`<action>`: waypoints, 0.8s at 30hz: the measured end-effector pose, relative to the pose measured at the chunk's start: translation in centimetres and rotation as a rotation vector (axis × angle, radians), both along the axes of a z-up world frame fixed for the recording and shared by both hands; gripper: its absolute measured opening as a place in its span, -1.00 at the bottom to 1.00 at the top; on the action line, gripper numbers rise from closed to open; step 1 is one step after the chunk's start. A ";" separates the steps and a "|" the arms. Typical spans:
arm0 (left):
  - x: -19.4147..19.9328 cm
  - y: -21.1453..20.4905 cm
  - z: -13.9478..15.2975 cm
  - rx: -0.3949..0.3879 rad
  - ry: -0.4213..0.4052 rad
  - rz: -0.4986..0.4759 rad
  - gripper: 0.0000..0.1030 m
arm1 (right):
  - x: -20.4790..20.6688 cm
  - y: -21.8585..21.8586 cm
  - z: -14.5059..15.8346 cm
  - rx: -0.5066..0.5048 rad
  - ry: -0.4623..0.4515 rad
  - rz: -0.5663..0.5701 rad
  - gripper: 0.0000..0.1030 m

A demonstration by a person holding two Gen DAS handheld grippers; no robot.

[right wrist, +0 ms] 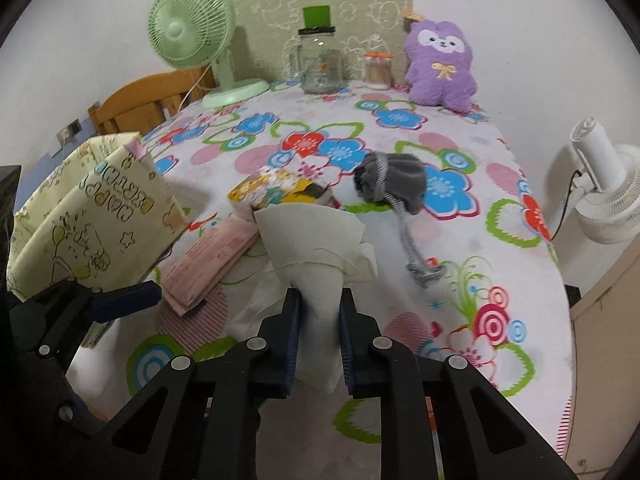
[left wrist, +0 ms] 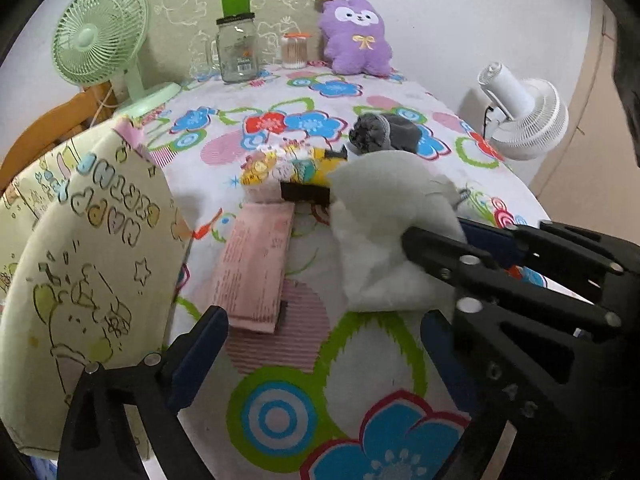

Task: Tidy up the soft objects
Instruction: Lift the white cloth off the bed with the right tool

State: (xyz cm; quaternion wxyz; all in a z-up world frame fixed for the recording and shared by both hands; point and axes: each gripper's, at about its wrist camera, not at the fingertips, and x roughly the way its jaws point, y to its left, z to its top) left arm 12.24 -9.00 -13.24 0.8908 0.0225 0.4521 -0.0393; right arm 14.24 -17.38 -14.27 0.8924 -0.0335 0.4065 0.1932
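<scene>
Between the right gripper's (right wrist: 319,320) fingers a bunched white cloth (right wrist: 316,236) sits pinched, left gripper (left wrist: 324,344) spread wide and empty just beside it, and that narrow bite on limp fabric could slip or drag the pink packet (right wrist: 208,260) underneath.

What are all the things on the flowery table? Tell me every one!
White cloth: one, white, front middle, pinched in the right gripper.
Grey pouch: one, dark grey with a drawstring, centre right.
Pink packet: one, pale pink, flat, left of the cloth.
Yellow packet: one, yellow with cartoons, behind the cloth.
Fabric box: one, cream with drawings, left edge.
Plush toy: one, purple, back right.
Glass jar: one, clear, back middle.
Cotton swab pot: one, clear with orange lid, beside the plush.
Green fan: one, back left.
White fan: one, off the table's right side.
Tablecloth: one, flowered.
Left gripper: open, empty.
Right gripper: shut on the cloth.
</scene>
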 end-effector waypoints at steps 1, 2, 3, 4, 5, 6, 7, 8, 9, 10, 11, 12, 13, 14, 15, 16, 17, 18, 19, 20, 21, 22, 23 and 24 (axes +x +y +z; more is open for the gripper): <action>0.2 0.0 0.0 0.006 -0.006 0.006 0.90 | 0.0 -0.2 0.1 0.003 -0.002 -0.003 -0.62; 0.3 -0.1 0.1 0.011 -0.011 0.013 0.90 | 0.0 -0.3 0.2 0.007 -0.006 -0.010 -0.62; 0.6 -0.2 0.2 0.018 -0.013 0.022 0.86 | 0.0 -0.5 0.4 0.012 -0.010 -0.017 -0.62; 0.8 -0.2 0.3 0.029 -0.015 0.037 0.84 | 0.1 -0.8 0.5 0.016 -0.014 -0.028 -0.62; 1.0 -0.3 0.5 0.036 -0.024 0.048 0.79 | 0.2 -1.0 0.7 0.020 -0.020 -0.044 -0.62; 1.1 -0.3 0.7 0.036 -0.033 0.050 0.79 | 0.3 -1.2 0.8 0.024 -0.022 -0.051 -0.62; 1.2 -0.4 0.9 0.035 -0.041 0.051 0.79 | 0.4 -1.4 1.0 0.028 -0.027 -0.061 -0.62; 1.4 -0.4 1.0 0.033 -0.050 0.053 0.79 | 0.5 -1.5 1.3 0.032 -0.037 -0.072 -0.62; 1.7 -0.3 1.1 0.034 -0.054 0.061 0.79 | 0.6 -1.6 1.4 0.031 -0.042 -0.077 -0.62; 1.9 -0.3 1.1 0.033 -0.053 0.067 0.79 | 0.7 -1.6 1.6 0.030 -0.050 -0.084 -0.62; 2.3 -0.1 1.0 0.028 -0.049 0.074 0.79 | 0.8 -1.7 1.8 0.032 -0.054 -0.088 -0.62; 2.6 0.1 0.9 0.020 -0.043 0.084 0.75 | 0.8 -1.7 1.9 0.032 -0.057 -0.092 -0.62; 2.9 0.3 0.8 0.011 -0.037 0.087 0.73 | 0.9 -1.7 2.0 0.032 -0.060 -0.095 -0.62; 3.2 0.4 0.7 0.001 -0.027 0.092 0.68 | 1.1 -1.7 2.0 0.031 -0.062 -0.098 -0.62; 3.5 0.6 0.5 -0.005 -0.017 0.096 0.65 | 1.1 -1.7 2.0 0.030 -0.063 -0.100 -0.62; 3.8 0.7 0.4 -0.010 -0.010 0.098 0.64 | 1.2 -1.7 2.0 0.028 -0.063 -0.101 -0.62; 4.0 0.7 0.2 -0.011 -0.004 0.100 0.61 | 1.3 -1.6 1.9 0.026 -0.062 -0.103 -0.62; 4.1 0.7 0.1 -0.010 -0.002 0.102 0.60 | 1.5 -1.6 1.8 0.026 -0.058 -0.103 -0.62; 4.2 0.7 0.0 -0.005 -0.005 0.102 0.60 | 1.6 -1.5 1.8 0.024 -0.056 -0.103 -0.62; 4.2 0.6 -0.1 0.001 -0.012 0.101 0.59 | 1.7 -1.5 1.6 0.021 -0.053 -0.105 -0.62; 4.2 0.6 -0.1 0.004 -0.015 0.100 0.59 | 1.7 -1.5 1.6 0.021 -0.050 -0.106 -0.62; 4.3 0.6 -0.2 0.005 -0.015 0.100 0.59 | 1.8 -1.5 1.5 0.021 -0.049 -0.107 -0.62; 4.3 0.6 -0.2 0.006 -0.016 0.101 0.59 | 1.9 -1.5 1.5 0.021 -0.045 -0.108 -0.62; 4.3 0.5 -0.2 0.010 -0.018 0.098 0.59 | 1.9 -1.5 1.4 0.022 -0.044 -0.110 -0.62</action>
